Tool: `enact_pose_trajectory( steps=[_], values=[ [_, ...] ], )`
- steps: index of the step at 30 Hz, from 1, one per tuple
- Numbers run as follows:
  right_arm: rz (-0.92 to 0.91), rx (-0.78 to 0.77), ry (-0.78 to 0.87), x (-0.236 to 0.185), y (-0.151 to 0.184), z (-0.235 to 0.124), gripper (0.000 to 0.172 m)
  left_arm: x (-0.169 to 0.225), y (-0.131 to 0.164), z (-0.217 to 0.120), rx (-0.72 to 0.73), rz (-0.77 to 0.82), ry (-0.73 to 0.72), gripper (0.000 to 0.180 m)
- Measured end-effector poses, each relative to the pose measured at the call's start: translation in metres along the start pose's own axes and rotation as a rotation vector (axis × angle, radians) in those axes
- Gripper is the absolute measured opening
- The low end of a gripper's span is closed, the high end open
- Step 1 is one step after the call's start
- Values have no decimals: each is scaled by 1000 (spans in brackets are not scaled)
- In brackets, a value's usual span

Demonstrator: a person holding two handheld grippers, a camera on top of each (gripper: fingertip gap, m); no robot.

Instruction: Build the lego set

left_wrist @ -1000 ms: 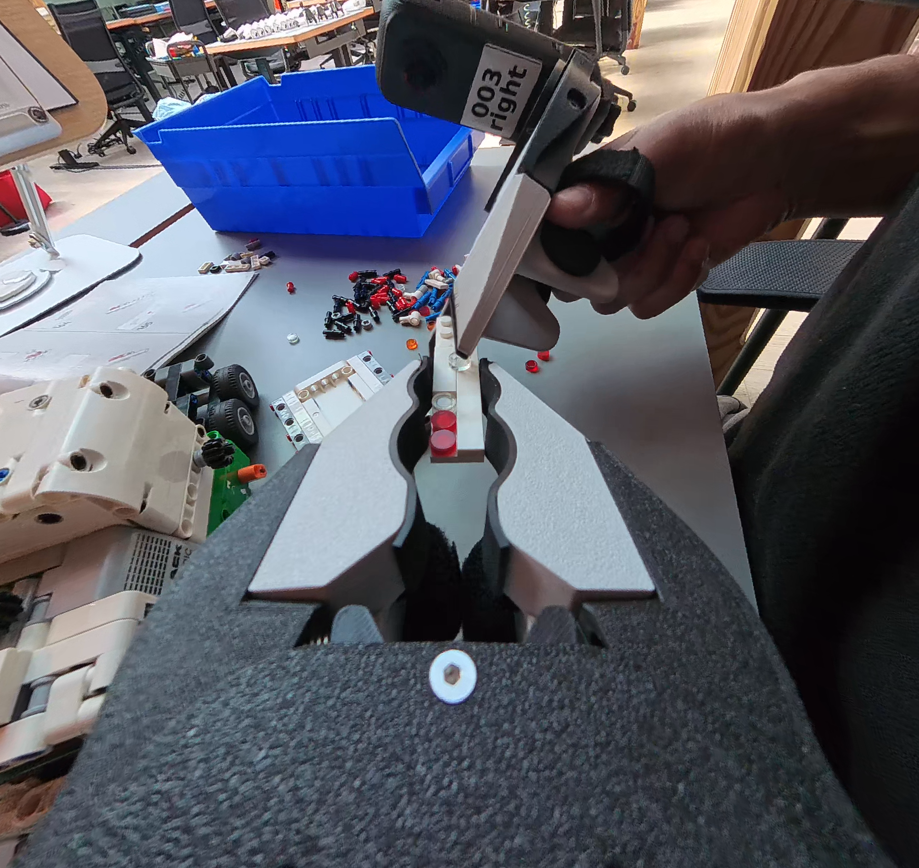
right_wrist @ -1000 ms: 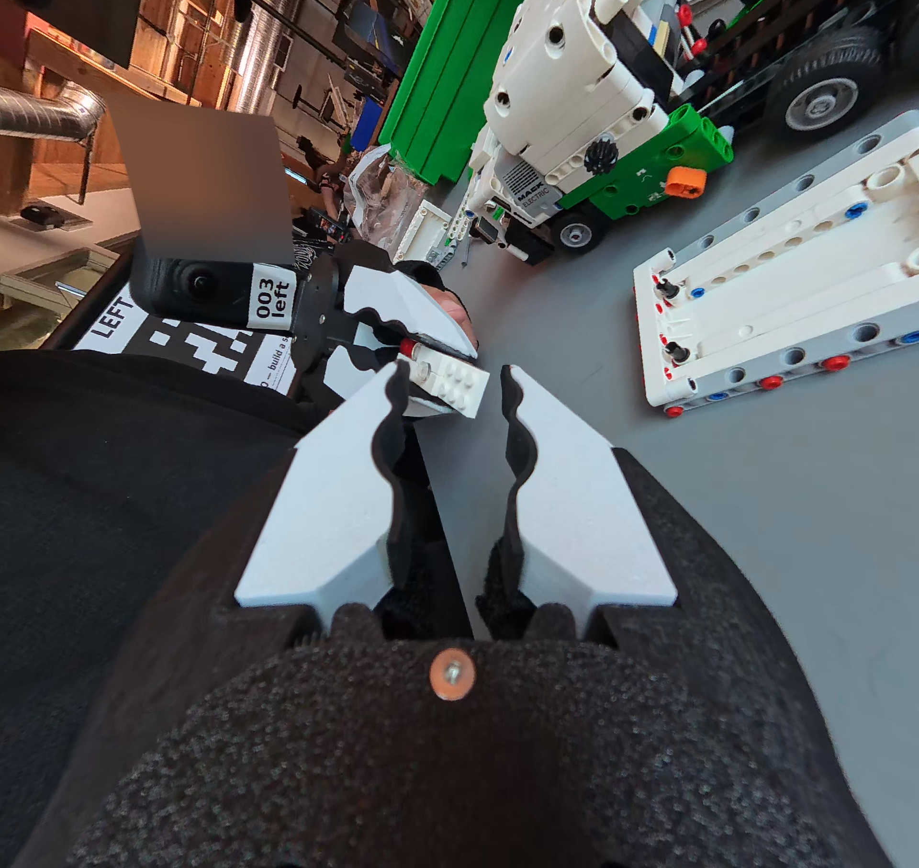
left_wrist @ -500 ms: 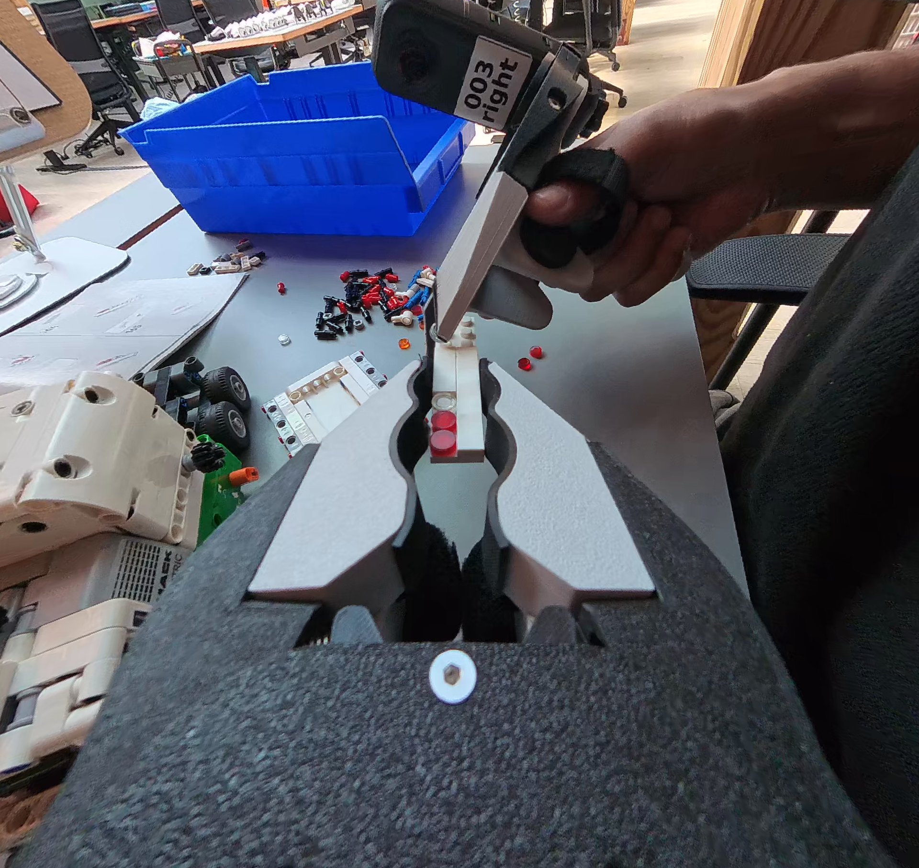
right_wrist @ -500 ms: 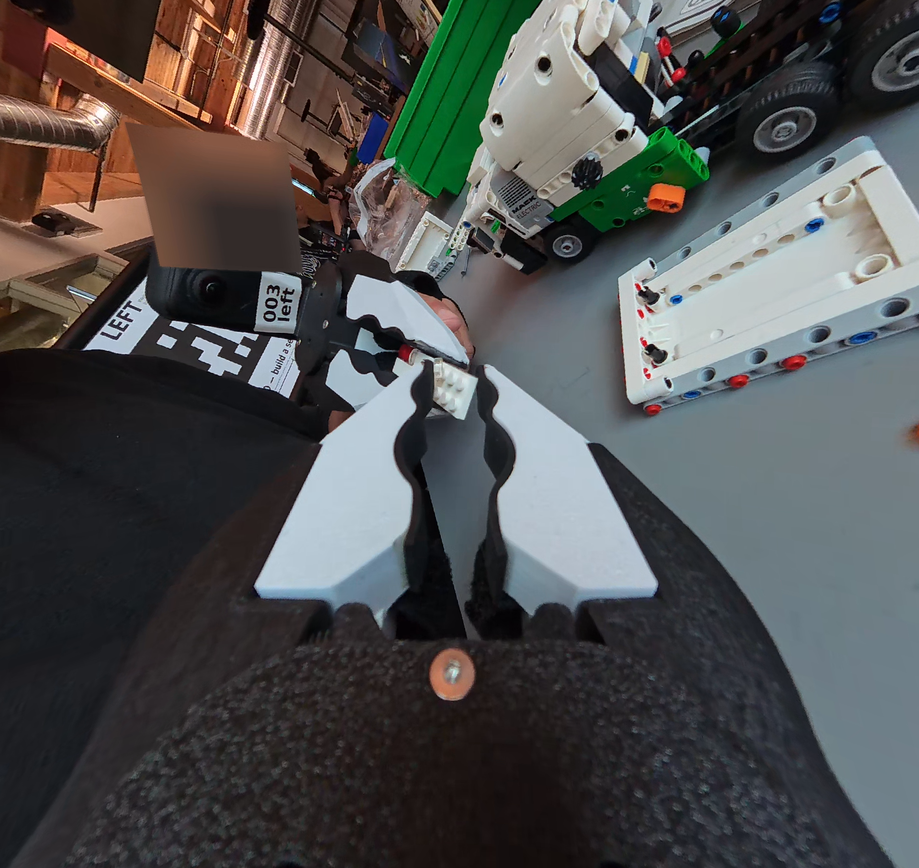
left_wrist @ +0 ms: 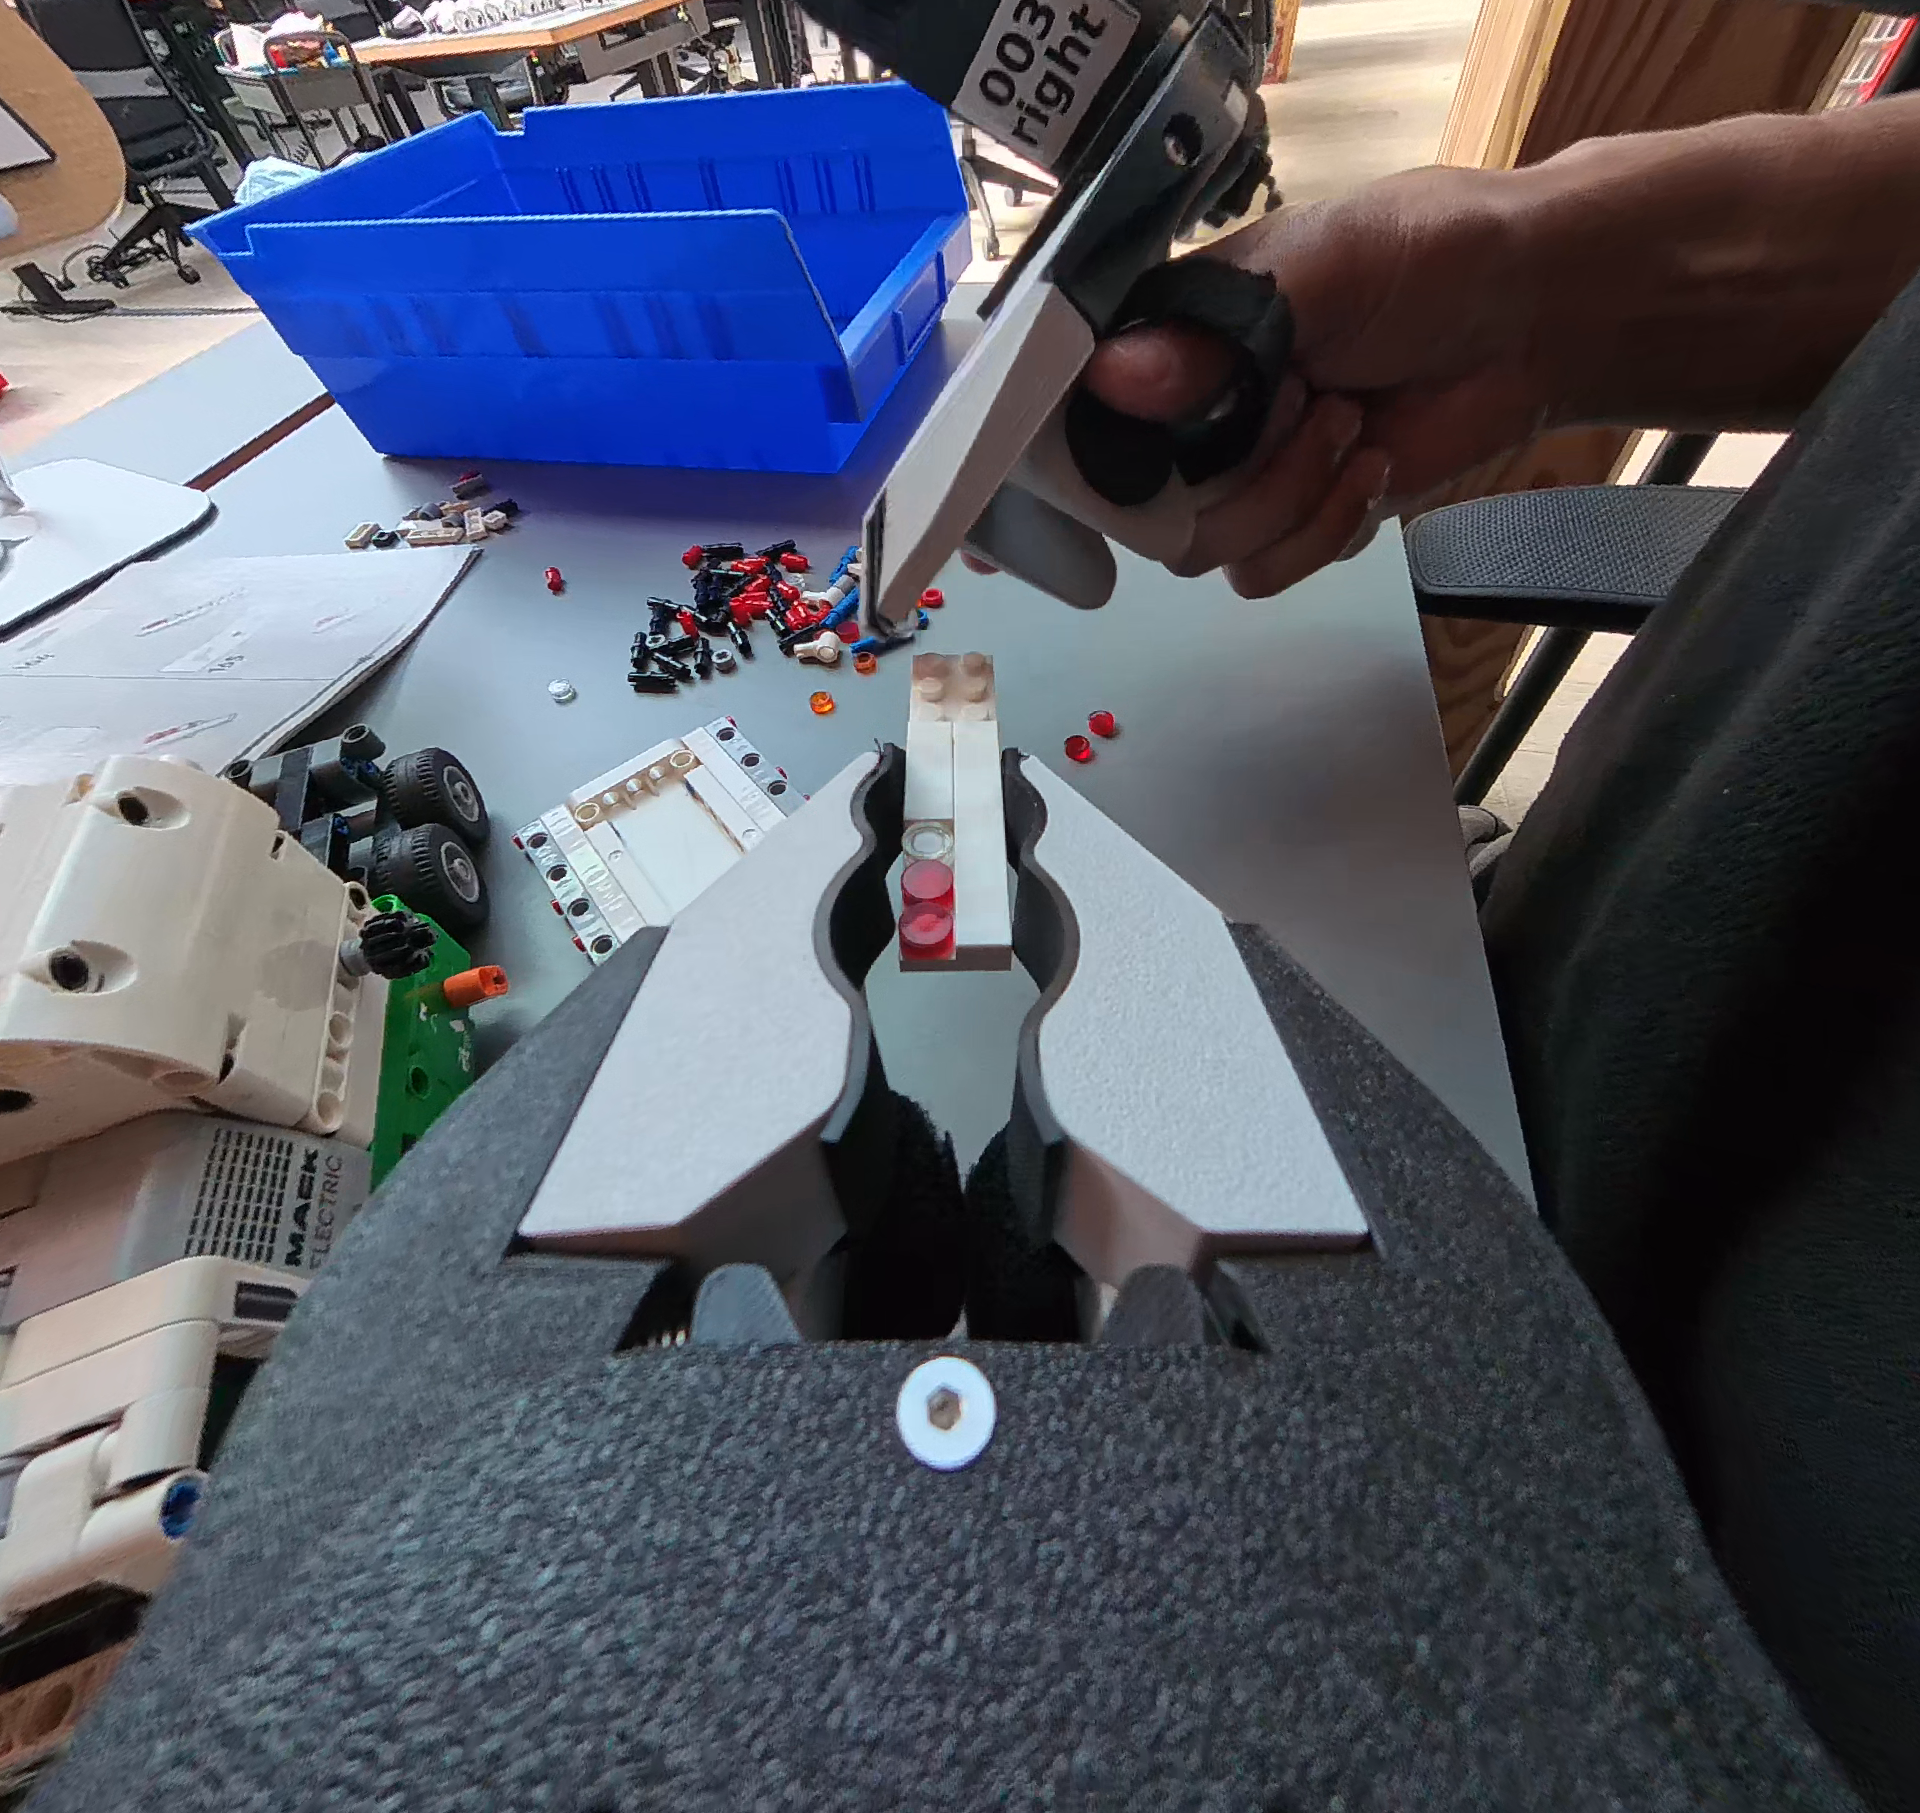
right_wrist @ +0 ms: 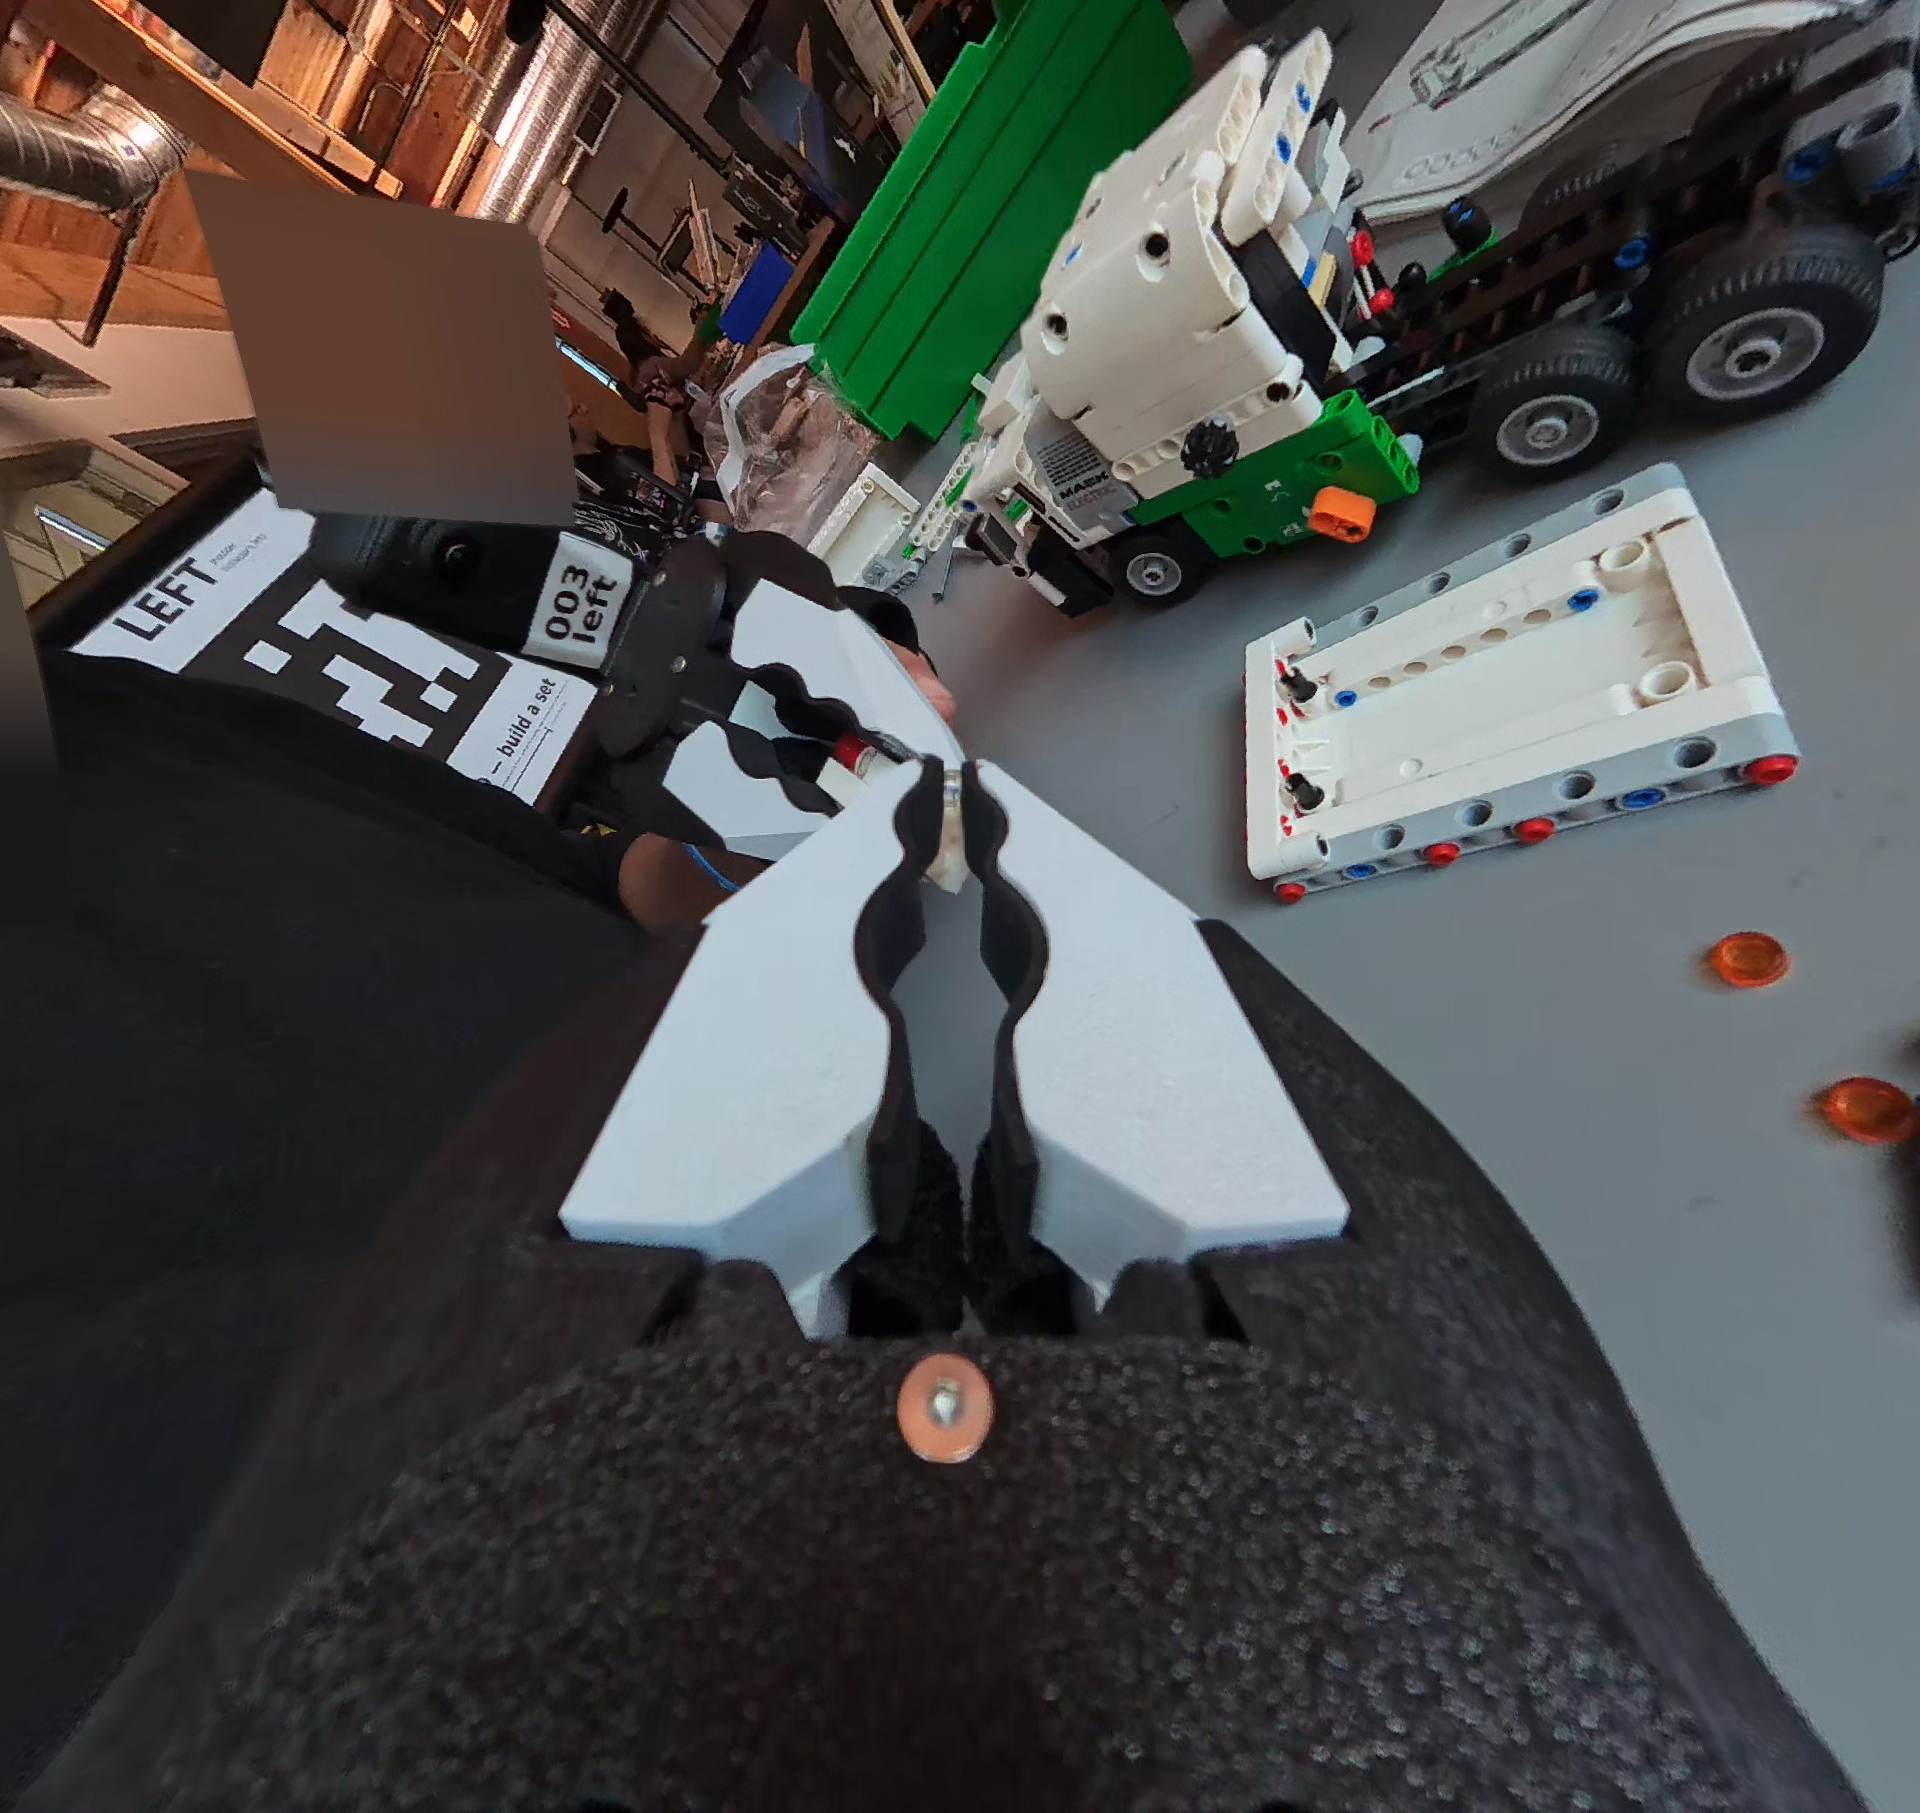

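White brick assembly (left_wrist: 954, 828): a long white plate stack carrying two red round studs and one clear round stud on its near end, with bare studs at its far end. It sits lengthwise in the left gripper (left_wrist: 951, 797), held above the grey table (left_wrist: 1247, 828). Both black pads press against its long sides, so the jaws are clamped on it at a narrow spacing.

Right gripper (right_wrist: 948, 795): jaws nearly together, pinching a small clear round stud (right_wrist: 948, 789) at the very tips. In the left wrist view its tips (left_wrist: 891, 620) hang just beyond the far end of the assembly, apart from it, over the scattered pins.

Containers: a blue bin (left_wrist: 623, 288) stands at the far side of the table; its contents cannot be seen. A green bin (right_wrist: 987, 163) lies behind the truck model.

Hand pose: the right hand (left_wrist: 1351, 392) grips the handle with the tool pitched steeply downward.

Surroundings: a heap of black, red and blue pins (left_wrist: 738, 610), loose red studs (left_wrist: 1089, 737), an orange stud (left_wrist: 821, 702), a white-and-grey panel (right_wrist: 1507, 683), a white-and-green truck model (right_wrist: 1195, 392) and an instruction booklet (left_wrist: 208, 631).
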State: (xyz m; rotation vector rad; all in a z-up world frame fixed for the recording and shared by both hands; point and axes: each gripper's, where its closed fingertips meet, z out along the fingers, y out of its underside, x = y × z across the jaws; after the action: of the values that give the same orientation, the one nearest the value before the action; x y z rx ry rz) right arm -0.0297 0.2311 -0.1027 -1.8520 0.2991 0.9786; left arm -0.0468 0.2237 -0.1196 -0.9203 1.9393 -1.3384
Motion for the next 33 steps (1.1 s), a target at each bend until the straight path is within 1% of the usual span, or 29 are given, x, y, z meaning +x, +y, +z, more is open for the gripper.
enact_pose_trajectory(
  steps=[3, 4, 8, 11, 17, 22, 29, 33],
  values=[
    [-100, -2, 36, -1, -5, -3, 2, 0, 1, 0, -4, -3, 3, 17],
    [-168, -8, 70, -1, -6, -4, 2, 0, 1, 1, -8, -2, 3, 17],
    [-514, -141, 256, 3, 1, -1, 2, 1, 2, 2, -14, 2, 4, 17],
    [-717, -229, 367, 5, 8, 4, 2, 1, 3, 3, -19, 4, 4, 17],
    [-909, -256, 479, 0, 4, 8, 2, 0, 4, 2, -23, 15, -7, 17],
    [-953, -288, 490, -4, 6, 10, 2, 0, 2, 2, -16, 15, -6, 17],
    [-851, -268, 445, -3, 10, 13, 2, -1, 3, 1, -17, 24, -18, 16],
    [-842, -255, 447, -4, 10, 13, 2, -2, 2, 0, -17, 21, -19, 17]
  ],
)
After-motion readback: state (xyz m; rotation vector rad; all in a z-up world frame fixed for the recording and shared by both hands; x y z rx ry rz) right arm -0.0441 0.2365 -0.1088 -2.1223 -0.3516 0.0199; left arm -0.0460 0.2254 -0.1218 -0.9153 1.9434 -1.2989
